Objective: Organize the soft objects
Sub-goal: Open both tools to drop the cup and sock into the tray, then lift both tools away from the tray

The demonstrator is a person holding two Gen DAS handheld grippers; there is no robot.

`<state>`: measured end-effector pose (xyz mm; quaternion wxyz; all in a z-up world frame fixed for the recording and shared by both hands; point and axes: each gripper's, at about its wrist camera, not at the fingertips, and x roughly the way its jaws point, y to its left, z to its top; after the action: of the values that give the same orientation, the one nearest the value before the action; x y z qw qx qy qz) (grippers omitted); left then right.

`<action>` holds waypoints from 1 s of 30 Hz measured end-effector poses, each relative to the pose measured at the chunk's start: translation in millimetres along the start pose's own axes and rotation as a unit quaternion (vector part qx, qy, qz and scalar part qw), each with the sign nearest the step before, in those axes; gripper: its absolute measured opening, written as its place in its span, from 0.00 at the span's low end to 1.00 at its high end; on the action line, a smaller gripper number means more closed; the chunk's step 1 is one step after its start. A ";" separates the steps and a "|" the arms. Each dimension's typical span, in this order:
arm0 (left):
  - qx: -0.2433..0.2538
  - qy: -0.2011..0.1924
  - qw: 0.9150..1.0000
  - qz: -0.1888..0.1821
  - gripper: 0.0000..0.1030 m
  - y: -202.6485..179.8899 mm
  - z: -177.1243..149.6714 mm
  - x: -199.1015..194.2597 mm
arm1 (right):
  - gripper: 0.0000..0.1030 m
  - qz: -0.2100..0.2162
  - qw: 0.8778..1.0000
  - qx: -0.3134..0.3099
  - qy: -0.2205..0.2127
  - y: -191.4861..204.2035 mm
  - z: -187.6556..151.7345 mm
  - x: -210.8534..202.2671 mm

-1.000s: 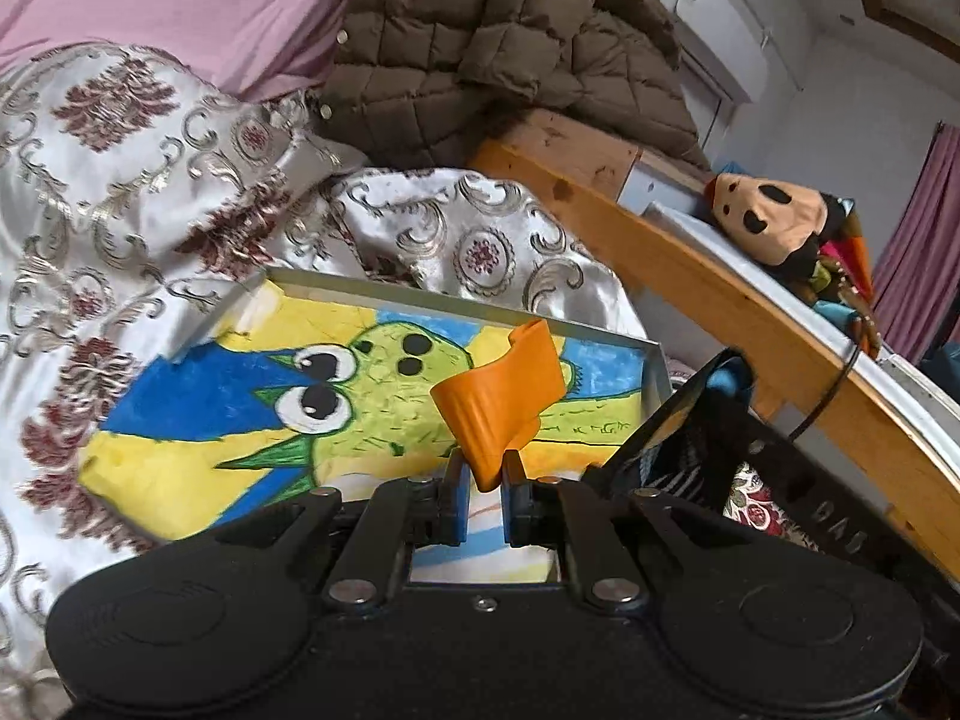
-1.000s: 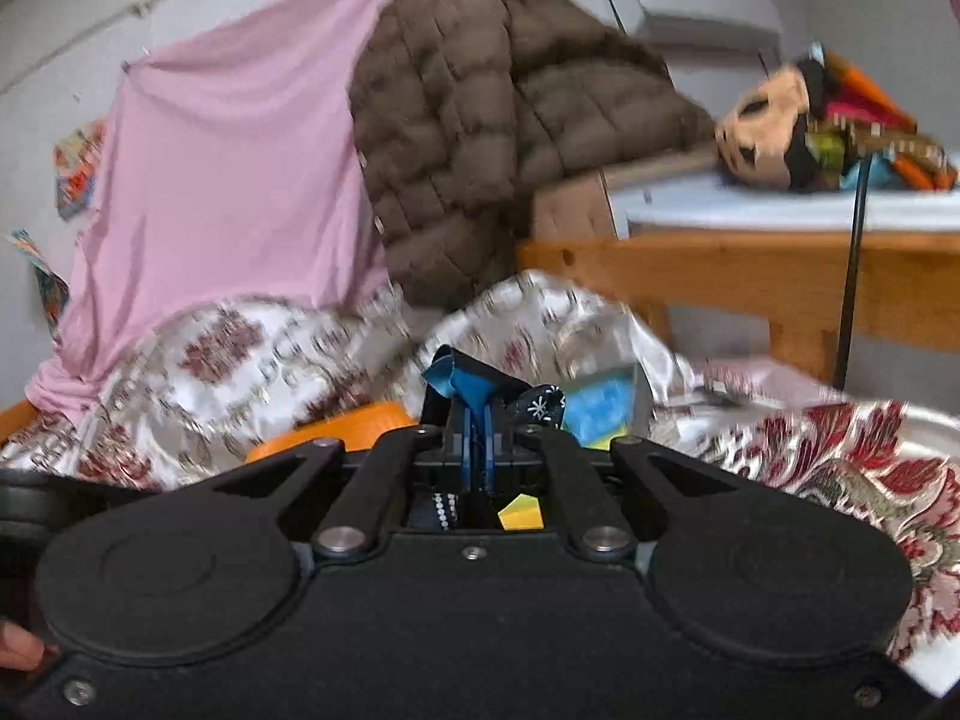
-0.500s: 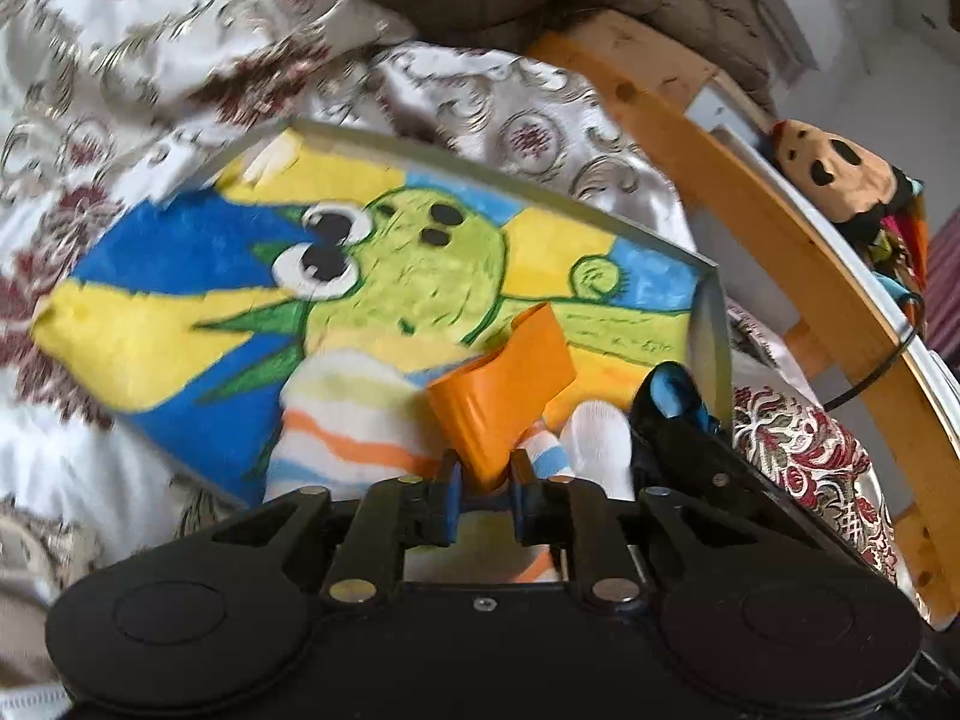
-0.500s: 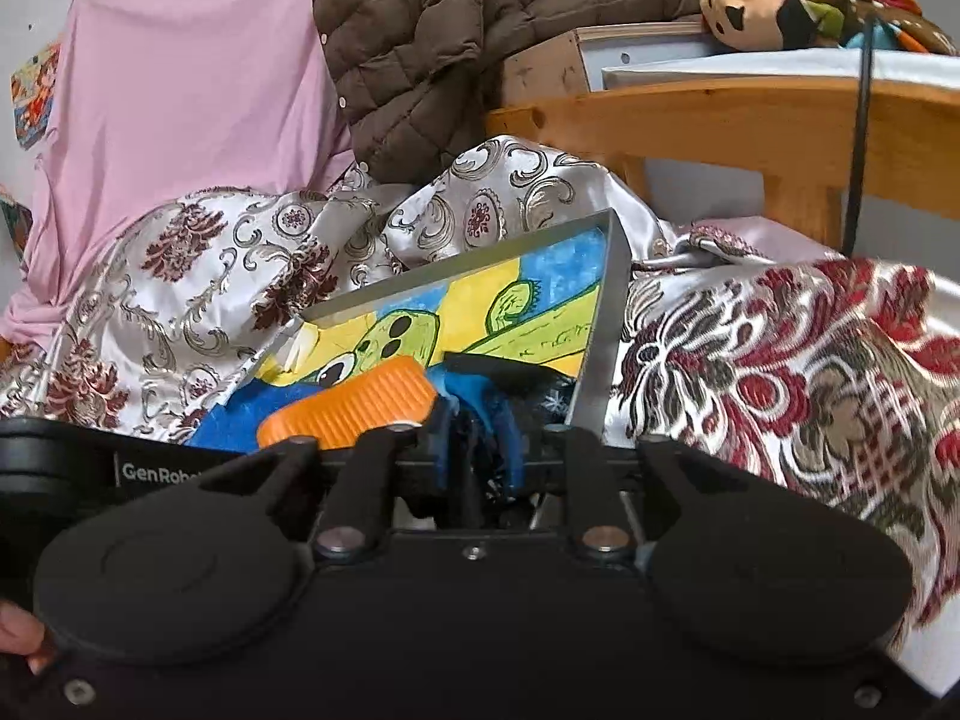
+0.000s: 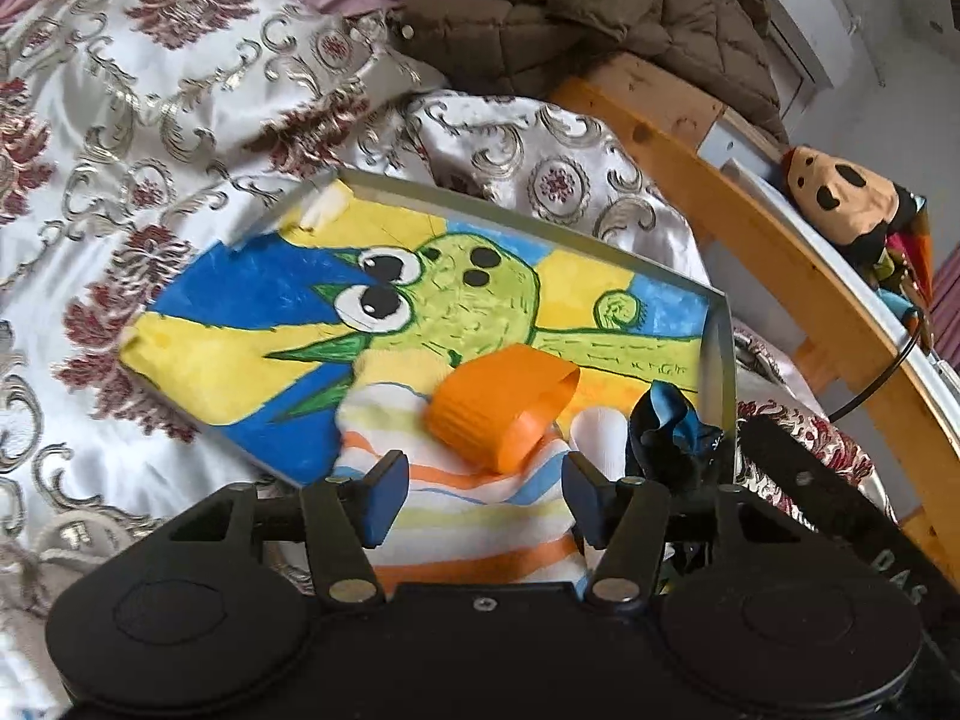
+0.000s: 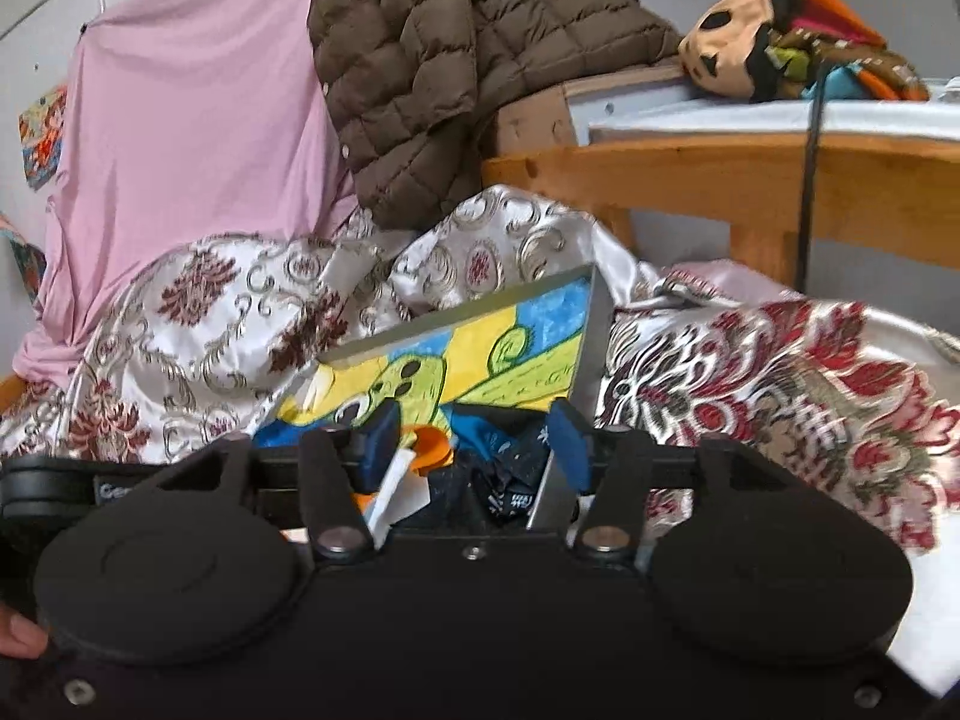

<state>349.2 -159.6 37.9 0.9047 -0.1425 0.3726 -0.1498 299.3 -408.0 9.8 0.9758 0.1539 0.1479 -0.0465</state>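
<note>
On the painted tray (image 5: 717, 360), near its 5 o'clock corner, lie the orange band (image 5: 501, 405), striped sock (image 5: 456, 504) and dark blue sock (image 5: 666, 432). Left gripper (image 5: 485, 495) jaws opening, pads clear of the band (just ahead). Right gripper (image 6: 474, 441) jaws opening over the dark sock, nothing clamped. Step: release into tray. Next: probably back both grippers out without snagging fabric.

"DAS" on black strap (image 5: 894, 570)
</note>
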 end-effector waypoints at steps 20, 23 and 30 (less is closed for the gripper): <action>0.028 -0.161 0.987 -0.005 0.99 3.0 -34.4 -150.3 | 0.99 0.022 0.992 0.024 -0.124 27.7 3.5 -160.9; 0.046 -0.177 0.983 -0.004 0.99 2.6 -46.7 -171.0 | 0.99 0.007 0.987 0.002 -0.158 39.5 -4.5 -186.1; 0.073 -0.210 0.975 0.009 0.99 13.3 -75.4 -210.9 | 0.99 -0.003 0.981 -0.036 -0.191 62.7 -23.8 -229.9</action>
<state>154.4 -78.9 114.8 0.9721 -0.1009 0.1632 -0.1351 82.5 -330.8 75.8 0.9909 0.1064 -0.0388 -0.0729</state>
